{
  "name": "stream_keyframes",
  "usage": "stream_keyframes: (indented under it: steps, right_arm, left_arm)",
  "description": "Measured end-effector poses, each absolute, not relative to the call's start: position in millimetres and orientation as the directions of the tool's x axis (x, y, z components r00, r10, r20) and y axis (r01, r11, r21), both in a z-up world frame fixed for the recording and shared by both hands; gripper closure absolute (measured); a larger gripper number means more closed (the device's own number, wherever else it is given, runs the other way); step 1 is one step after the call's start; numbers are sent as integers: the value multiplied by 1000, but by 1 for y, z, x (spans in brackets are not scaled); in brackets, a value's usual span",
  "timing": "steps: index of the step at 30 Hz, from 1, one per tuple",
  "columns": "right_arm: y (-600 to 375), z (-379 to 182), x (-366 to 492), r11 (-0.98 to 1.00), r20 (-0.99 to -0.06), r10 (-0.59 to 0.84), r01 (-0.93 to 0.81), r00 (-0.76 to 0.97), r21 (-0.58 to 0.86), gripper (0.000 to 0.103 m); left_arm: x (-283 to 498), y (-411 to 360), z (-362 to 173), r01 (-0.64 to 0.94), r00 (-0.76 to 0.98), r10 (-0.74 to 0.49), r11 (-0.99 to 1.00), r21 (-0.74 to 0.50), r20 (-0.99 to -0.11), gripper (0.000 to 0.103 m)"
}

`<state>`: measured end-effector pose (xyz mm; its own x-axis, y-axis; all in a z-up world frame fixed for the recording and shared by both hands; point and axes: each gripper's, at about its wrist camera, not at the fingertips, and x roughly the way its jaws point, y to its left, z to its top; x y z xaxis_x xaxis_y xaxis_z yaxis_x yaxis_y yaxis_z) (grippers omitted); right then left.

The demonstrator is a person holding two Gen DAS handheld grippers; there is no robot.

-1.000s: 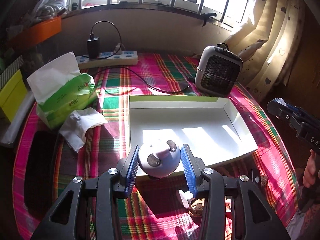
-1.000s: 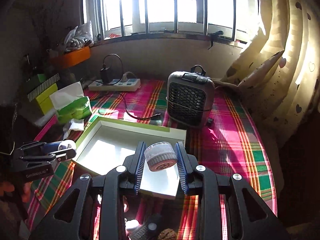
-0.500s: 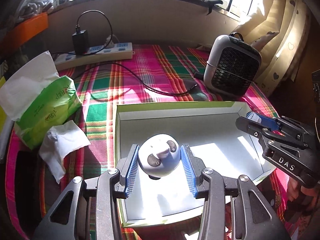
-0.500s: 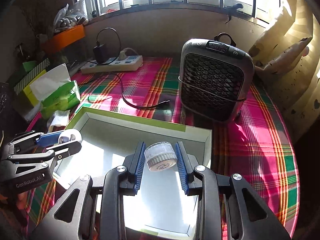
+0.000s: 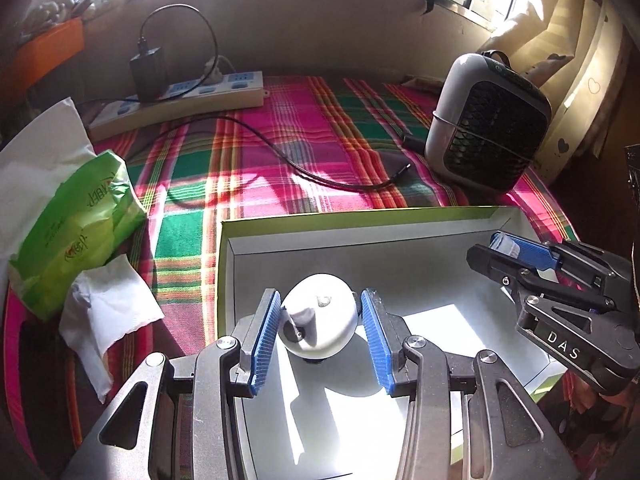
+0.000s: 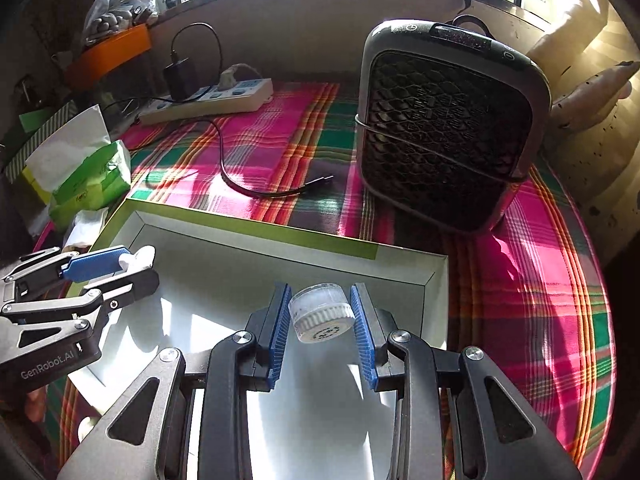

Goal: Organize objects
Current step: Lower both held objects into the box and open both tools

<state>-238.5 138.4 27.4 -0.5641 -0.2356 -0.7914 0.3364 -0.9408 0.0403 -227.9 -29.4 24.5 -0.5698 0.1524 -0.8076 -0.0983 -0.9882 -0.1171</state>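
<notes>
My left gripper is shut on a white rounded toy with grey spots, low over the near left part of a shallow white tray with a green rim. My right gripper is shut on a small clear jar with a ribbed white lid, over the tray's far right corner. Each gripper also shows in the other's view: the right gripper at the tray's right side, the left gripper at its left side. Whether either object touches the tray floor, I cannot tell.
A grey fan heater stands just behind the tray on the plaid cloth. A power strip with a charger and a loose black cable lie at the back. A green tissue pack and a crumpled tissue lie left.
Both grippers have come forward and down from in front of the tray to over its floor, each still holding its object. The heater and tray loom larger.
</notes>
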Motion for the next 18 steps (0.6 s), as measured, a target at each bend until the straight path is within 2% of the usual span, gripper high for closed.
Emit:
stream_keyframes:
  steps: [18]
  right_arm:
    - [137,19,-249,-951,-822,-188,309,-537,15,69]
  left_arm:
    - [-234,-27,24,-94,-567,156,-988,-124,-809,62]
